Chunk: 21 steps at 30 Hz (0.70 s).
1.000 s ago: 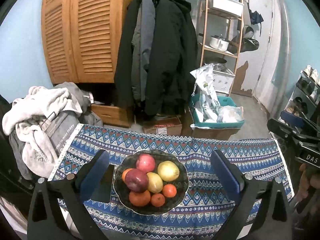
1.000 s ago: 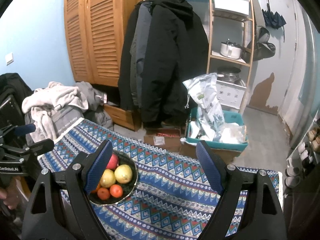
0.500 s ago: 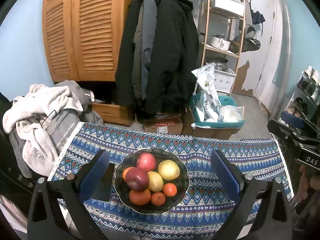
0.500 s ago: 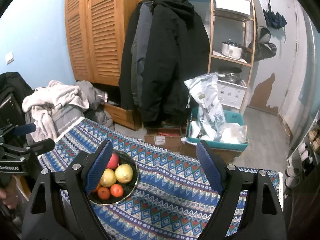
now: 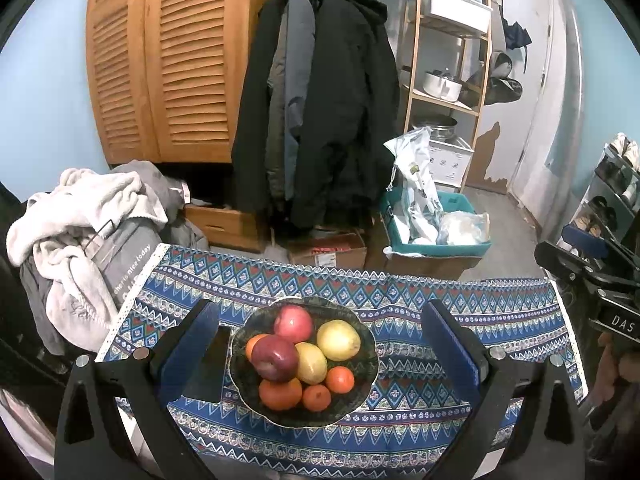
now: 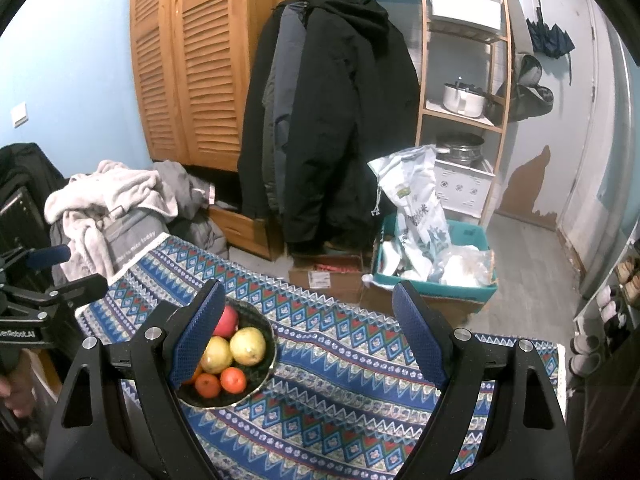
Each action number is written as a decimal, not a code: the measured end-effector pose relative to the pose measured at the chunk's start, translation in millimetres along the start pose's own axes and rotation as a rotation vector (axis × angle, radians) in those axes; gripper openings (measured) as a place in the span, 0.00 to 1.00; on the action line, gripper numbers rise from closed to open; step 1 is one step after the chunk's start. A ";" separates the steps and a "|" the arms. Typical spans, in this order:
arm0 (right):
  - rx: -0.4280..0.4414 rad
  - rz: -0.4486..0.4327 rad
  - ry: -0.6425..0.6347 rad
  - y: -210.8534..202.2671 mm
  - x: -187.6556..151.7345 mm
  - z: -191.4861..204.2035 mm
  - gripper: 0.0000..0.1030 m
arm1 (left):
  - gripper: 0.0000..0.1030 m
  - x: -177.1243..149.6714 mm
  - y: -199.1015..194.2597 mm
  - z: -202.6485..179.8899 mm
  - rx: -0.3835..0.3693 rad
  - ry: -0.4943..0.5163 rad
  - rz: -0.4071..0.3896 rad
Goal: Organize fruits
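A dark bowl (image 5: 362, 386) stands on a blue patterned tablecloth (image 5: 460, 304). It holds two red apples (image 5: 276, 358), two yellow pears (image 5: 338, 340) and several small oranges (image 5: 280, 394). My left gripper (image 5: 320, 344) is open and empty, with the bowl between its fingers and a little beyond them. My right gripper (image 6: 308, 336) is open and empty above the cloth, to the right of the bowl (image 6: 262, 376). Its left finger (image 6: 196, 336) hides part of the fruit. Each gripper shows at the edge of the other's view.
A pile of clothes (image 5: 80, 232) lies beyond the table's left end. Behind the table are hanging coats (image 5: 320, 112), a cardboard box (image 5: 328, 248), a teal bin with bags (image 5: 436, 232) and a wooden shelf (image 5: 444, 80). A shoe rack (image 5: 616, 184) stands at right.
Both views have shifted only slightly. The bowl, the fruit and both open grippers stay as they were.
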State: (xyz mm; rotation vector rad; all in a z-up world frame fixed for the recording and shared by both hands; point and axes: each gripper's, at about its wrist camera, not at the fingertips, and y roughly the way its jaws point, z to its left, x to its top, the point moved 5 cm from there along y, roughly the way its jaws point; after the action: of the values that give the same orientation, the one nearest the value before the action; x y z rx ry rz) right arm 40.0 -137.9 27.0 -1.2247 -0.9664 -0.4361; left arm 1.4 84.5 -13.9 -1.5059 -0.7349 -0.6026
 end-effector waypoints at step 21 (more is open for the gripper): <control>-0.002 -0.004 0.000 -0.4 -1.3 -0.8 0.82 | 0.99 2.7 -7.3 -0.3 0.009 -0.024 -0.020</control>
State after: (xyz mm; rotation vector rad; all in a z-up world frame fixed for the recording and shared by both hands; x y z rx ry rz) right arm 39.4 -139.0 26.2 -1.2250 -0.9683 -0.4402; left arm -2.2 84.6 -7.0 -1.5010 -0.7711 -0.5959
